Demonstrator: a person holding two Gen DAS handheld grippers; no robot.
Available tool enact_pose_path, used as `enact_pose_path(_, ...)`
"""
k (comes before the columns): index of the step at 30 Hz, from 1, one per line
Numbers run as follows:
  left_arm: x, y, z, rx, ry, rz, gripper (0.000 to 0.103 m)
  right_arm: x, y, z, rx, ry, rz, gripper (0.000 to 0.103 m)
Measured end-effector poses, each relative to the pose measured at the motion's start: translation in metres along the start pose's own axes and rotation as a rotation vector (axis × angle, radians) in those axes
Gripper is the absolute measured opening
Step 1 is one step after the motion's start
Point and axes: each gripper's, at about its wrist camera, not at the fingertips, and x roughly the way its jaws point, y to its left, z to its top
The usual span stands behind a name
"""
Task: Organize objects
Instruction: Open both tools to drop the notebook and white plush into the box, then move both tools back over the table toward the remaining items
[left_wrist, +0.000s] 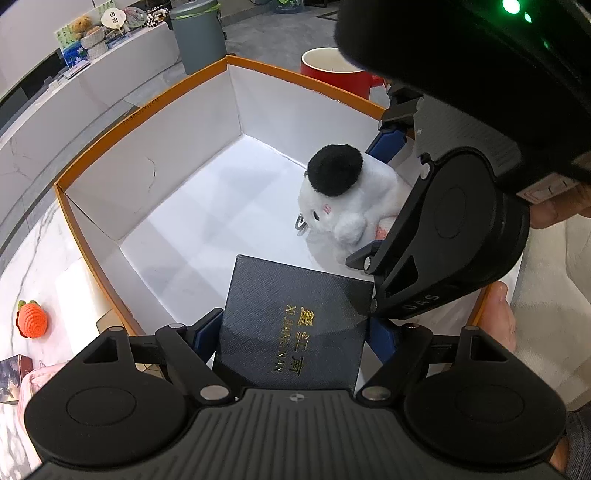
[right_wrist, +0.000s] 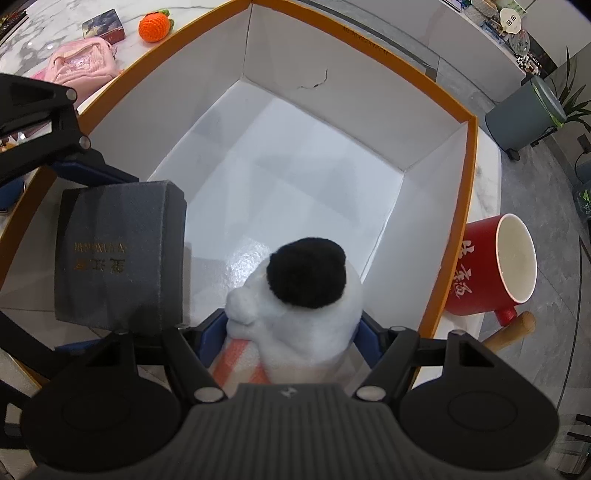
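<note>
Plush toy sits clamped inside right claw, within box.

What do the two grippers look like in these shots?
Both match: the left gripper and right gripper have matte black ribbed bodies, two round black discs, black linkage bars with silver rivets, and blue fingers. A small white logo sits at top centre. Green lights glow on the right unit's housing.

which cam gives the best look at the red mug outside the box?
Right wrist view. The red mug shows nearly whole beside the orange-rimmed box: white inside, white lettering on its side, handle at the bottom. In the left wrist view only the mug's rim and upper wall show past the box's far wall, partly hidden by the other gripper's body.
</note>
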Motion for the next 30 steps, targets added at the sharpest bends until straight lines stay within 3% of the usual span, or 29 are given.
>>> enact_pose_path(10, 0.0, 0.0, 0.001, -0.022, 0.002, -0.005, 0.096, -0.01, -0.006, 0.001, 0.003, -0.003, -0.033, 0.083)
enact_pose_path(14, -0.02, 0.0, 0.0, -0.053, -0.037, -0.026, 0.1, -0.029, -0.009, 0.005, -0.001, -0.017, -0.053, 0.083)
enact_pose_path(21, -0.074, 0.032, 0.019, -0.081, -0.155, 0.003, 0.103, -0.085, -0.008, 0.019, 0.076, -0.16, -0.029, 0.083)
enact_pose_path(26, -0.102, 0.066, -0.004, -0.132, -0.199, 0.034, 0.103, -0.118, 0.016, 0.038, 0.108, -0.282, 0.008, 0.083)
enact_pose_path(30, -0.116, 0.087, -0.027, -0.159, -0.204, 0.057, 0.103, -0.128, 0.046, 0.062, 0.089, -0.323, 0.04, 0.083)
